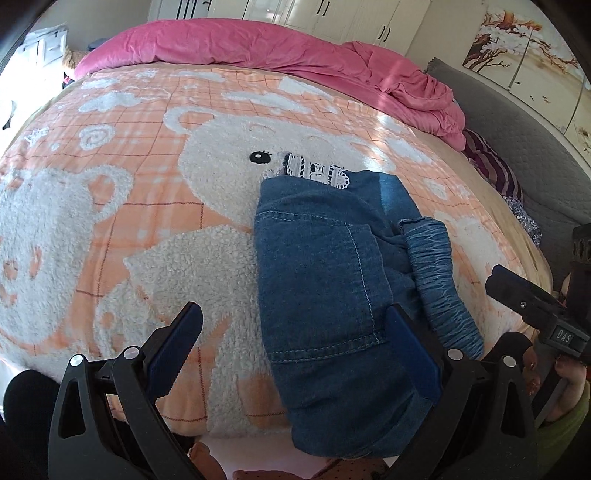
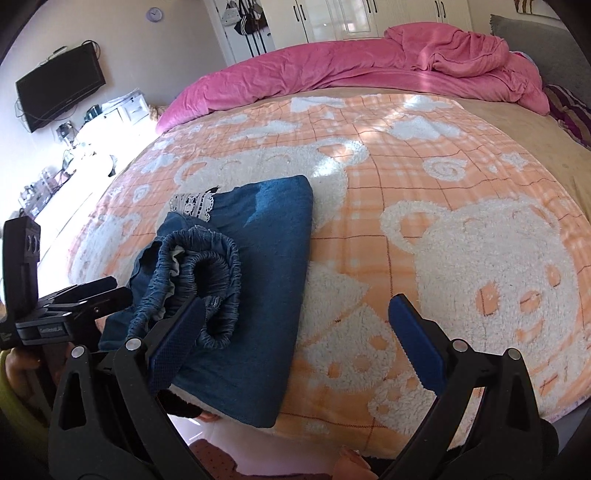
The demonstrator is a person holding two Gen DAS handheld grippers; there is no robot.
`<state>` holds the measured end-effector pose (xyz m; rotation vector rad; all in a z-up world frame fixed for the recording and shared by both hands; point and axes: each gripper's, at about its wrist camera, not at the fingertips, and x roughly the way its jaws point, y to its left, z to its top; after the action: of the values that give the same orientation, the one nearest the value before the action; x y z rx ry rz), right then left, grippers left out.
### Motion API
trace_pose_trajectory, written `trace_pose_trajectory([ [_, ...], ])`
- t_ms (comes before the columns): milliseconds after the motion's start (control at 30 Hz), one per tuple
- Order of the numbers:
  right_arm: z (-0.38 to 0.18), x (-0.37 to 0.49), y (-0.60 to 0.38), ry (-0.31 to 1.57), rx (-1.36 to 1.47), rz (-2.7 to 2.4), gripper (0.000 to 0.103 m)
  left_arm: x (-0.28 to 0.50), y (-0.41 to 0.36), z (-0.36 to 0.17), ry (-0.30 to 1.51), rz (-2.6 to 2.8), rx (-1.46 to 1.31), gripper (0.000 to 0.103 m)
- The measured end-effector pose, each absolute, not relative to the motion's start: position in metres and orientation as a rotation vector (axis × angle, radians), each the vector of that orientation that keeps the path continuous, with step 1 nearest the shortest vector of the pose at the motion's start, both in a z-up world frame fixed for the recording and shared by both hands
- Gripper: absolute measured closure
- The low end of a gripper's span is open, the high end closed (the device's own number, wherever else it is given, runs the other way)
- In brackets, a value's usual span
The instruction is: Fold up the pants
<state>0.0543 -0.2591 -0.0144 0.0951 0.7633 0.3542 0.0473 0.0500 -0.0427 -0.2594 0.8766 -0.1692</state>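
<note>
The blue pants lie folded in a small bundle on the bed's peach bear blanket, low and right of the middle in the left view. The left hand-held gripper is wide apart around their near end. The right hand-held gripper is wide apart too, its left finger over the stretchy waistband. A pink quilt lies along the top.

We are in a home bedroom: a bed under a bear-patterned blanket, a pink duvet bunched far, white wardrobes behind, and, far left, what looks like a wall-mounted television.
</note>
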Motion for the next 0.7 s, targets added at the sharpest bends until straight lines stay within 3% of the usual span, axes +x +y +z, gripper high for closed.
trace_pose_trajectory([
  [300,-0.038,0.091,-0.248,0.866,0.141,0.413,0.012,0.067,0.041,-0.062,0.898,-0.18,-0.252,0.005],
  [400,-0.047,0.093,-0.245,0.871,0.157,0.428,0.02,0.069,0.037,-0.063,0.89,-0.172,-0.231,0.004],
  [500,-0.048,0.09,-0.242,0.845,0.14,0.456,0.049,0.07,0.035,-0.063,0.881,-0.169,-0.244,0.004],
  [533,-0.048,0.09,-0.241,0.846,0.139,0.472,0.054,0.07,0.035,-0.062,0.878,-0.169,-0.25,0.005],
  [600,-0.047,0.092,-0.238,0.84,0.127,0.476,0.055,0.071,0.034,-0.061,0.869,-0.175,-0.266,0.008],
  [667,-0.048,0.096,-0.237,0.845,0.129,0.478,0.055,0.069,0.033,-0.06,0.861,-0.183,-0.278,0.023],
  [700,-0.049,0.098,-0.237,0.848,0.14,0.479,0.054,0.069,0.032,-0.059,0.856,-0.201,-0.288,0.025],
])
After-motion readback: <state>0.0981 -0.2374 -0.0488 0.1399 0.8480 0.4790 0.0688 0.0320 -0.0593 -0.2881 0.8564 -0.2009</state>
